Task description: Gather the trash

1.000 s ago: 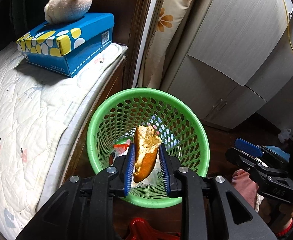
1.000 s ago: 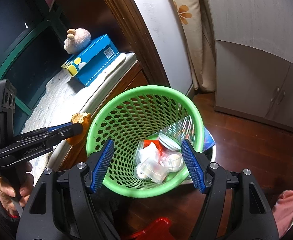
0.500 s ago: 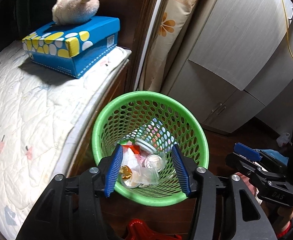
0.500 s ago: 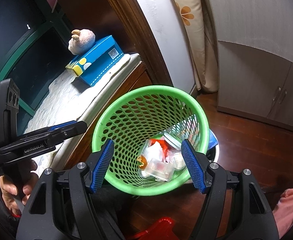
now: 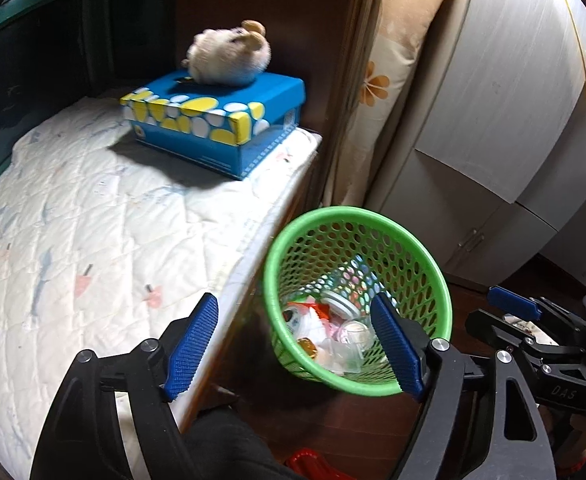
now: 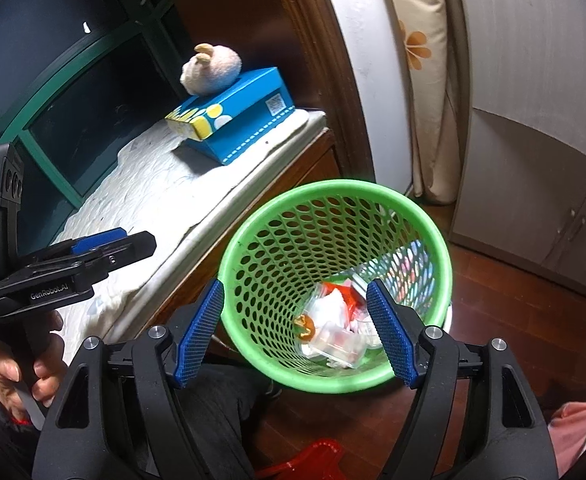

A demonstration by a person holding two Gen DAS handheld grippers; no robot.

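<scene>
Bedroom corner, dark wood floor [image 6: 505, 320], pale cupboard doors [image 5: 493, 128] behind, floral-print cushion [image 6: 421, 64] stood on end beside a wooden post.

Item 1: quilted white mattress [image 5: 85, 248], at left in both views.

Item 2: blue tissue box [image 5: 217, 128] with yellow and white spots, resting on the mattress; a QR-code label shows on its end face, other print too small to read.

Item 3: cream plush toy [image 5: 229, 56], lying on top of the tissue box.

Item 4: green mesh wastebasket [image 6: 333, 208], on the floor just beside the mattress edge. Contents: clear plastic cups, a round white lid, red and white wrappers, and one orange-brown food scrap [image 6: 305, 326] at the bottom.

Item 5: left gripper [image 5: 293, 348], black frame, blue ribbed pads; jaws have just been opening and stand wide, nothing between them. Side marking reads "GenRobot.AI" in the right wrist view.

Item 6: right gripper [image 6: 295, 334], same build; jaws have just been opening a little, wide, empty. Marking "DAS" visible in the left wrist view.
</scene>
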